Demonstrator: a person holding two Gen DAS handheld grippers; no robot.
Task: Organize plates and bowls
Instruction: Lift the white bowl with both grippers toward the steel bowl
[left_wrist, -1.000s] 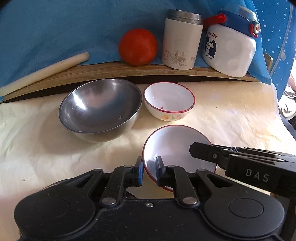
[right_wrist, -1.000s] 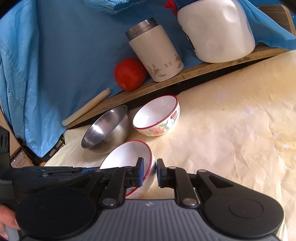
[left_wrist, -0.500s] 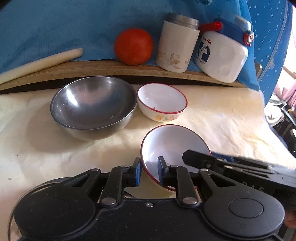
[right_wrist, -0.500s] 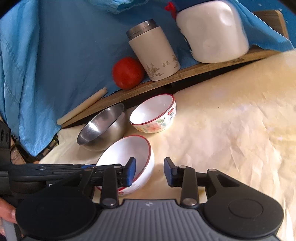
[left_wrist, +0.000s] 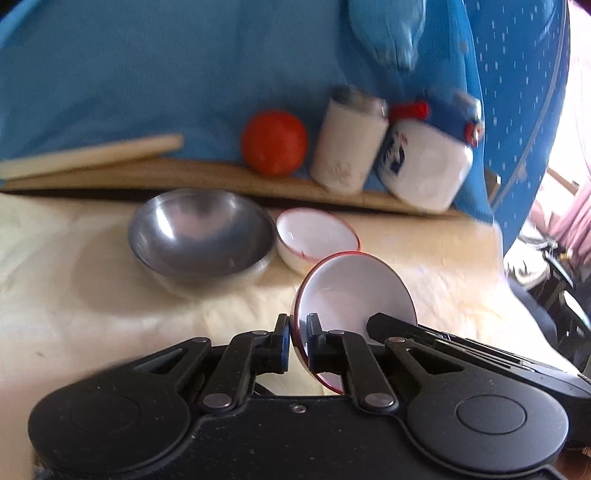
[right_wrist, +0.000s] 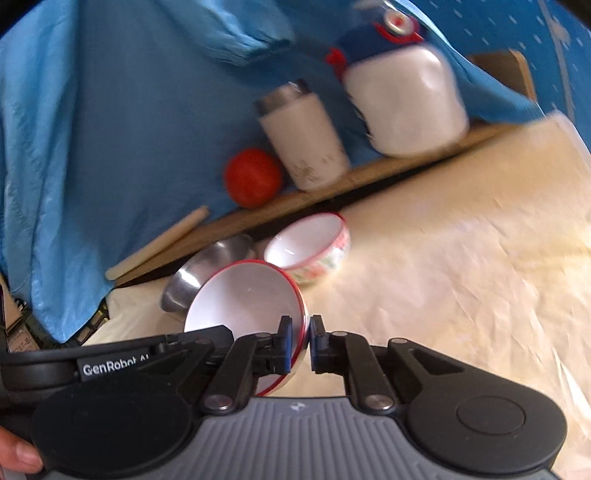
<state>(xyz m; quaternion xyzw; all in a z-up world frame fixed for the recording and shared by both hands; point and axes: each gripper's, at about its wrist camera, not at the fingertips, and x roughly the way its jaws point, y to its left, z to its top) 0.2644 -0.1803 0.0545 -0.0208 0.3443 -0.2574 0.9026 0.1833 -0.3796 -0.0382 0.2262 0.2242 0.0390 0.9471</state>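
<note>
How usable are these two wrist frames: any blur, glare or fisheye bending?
Left wrist view: the orange-red ball and white canister are motion-smeared, daylight blows out the right edge, and the wooden shelf bows. Right wrist view: similar smear on the white jug, while the red-rimmed white bowl stays fairly sharp.

A makeshift home dining or kitchen corner: a table under creased cream paper (left_wrist: 74, 295), a blue cloth backdrop (left_wrist: 147, 74), and a wooden board (left_wrist: 184, 173) holding a tomato (left_wrist: 274, 142), flask (left_wrist: 349, 144) and jug (left_wrist: 424, 166), with 3 bowls nearby.
</note>
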